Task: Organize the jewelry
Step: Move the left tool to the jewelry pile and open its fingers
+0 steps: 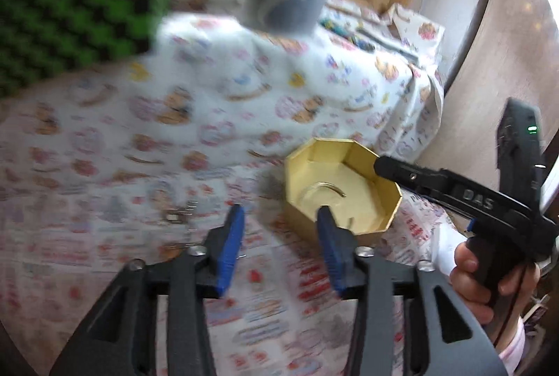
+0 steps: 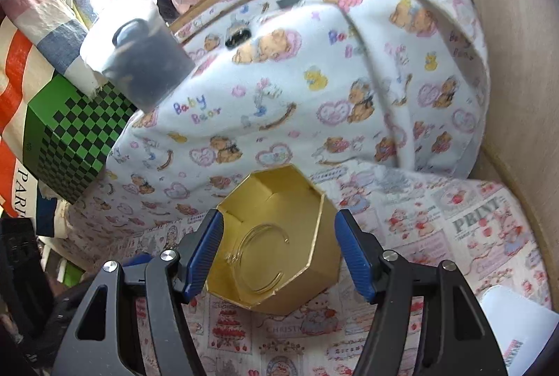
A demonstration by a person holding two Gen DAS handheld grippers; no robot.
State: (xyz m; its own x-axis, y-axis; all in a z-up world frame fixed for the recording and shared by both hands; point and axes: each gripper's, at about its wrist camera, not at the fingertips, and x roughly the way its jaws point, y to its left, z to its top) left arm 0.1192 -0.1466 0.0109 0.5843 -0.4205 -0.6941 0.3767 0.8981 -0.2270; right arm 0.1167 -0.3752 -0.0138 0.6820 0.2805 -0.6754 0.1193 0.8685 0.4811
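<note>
A gold octagonal box (image 2: 279,243) stands open on the printed cloth, with a thin bangle (image 2: 260,259) lying flat inside. My right gripper (image 2: 279,250) is open, its blue pads on either side of the box, just above it. In the left wrist view the box (image 1: 340,187) sits ahead and to the right, with the bangle (image 1: 323,189) inside. My left gripper (image 1: 279,229) is open and empty above the cloth, left of the box. Small jewelry pieces (image 1: 176,215) lie blurred on the cloth to its left. The right gripper (image 1: 384,166) reaches over the box rim.
A grey cylinder with a white top (image 2: 139,51) stands on a raised cloth-covered hump (image 2: 279,96) behind the box. A green checkered box (image 2: 77,138) is at the left. A wooden wall (image 2: 517,61) curves along the right. White paper (image 2: 517,327) lies at the lower right.
</note>
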